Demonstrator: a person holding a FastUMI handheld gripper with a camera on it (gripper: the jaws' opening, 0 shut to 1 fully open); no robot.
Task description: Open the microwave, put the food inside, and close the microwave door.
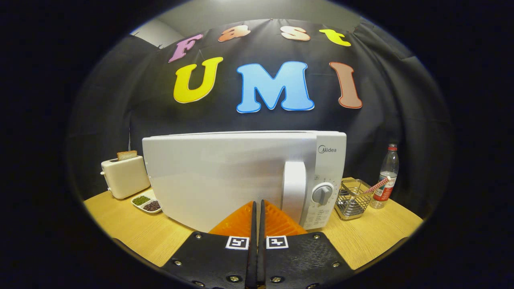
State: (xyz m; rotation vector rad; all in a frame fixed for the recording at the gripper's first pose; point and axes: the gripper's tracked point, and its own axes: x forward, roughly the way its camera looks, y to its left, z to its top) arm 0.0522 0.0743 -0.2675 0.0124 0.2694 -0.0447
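Jaws together, empty, before one closed microwave (pixel 225 176).

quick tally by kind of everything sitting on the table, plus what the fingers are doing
Appliances: 2, the microwave, door shut, and the toaster holding a bread slice
Dishes: 1, a two-part dish of beans
Baskets: 1, a wire basket holding a striped stick
Bottles: 1, a water bottle
Total: 5, or 7 with the bread and stick
The gripper has its fingers shut on nothing, just ahead of the microwave door.
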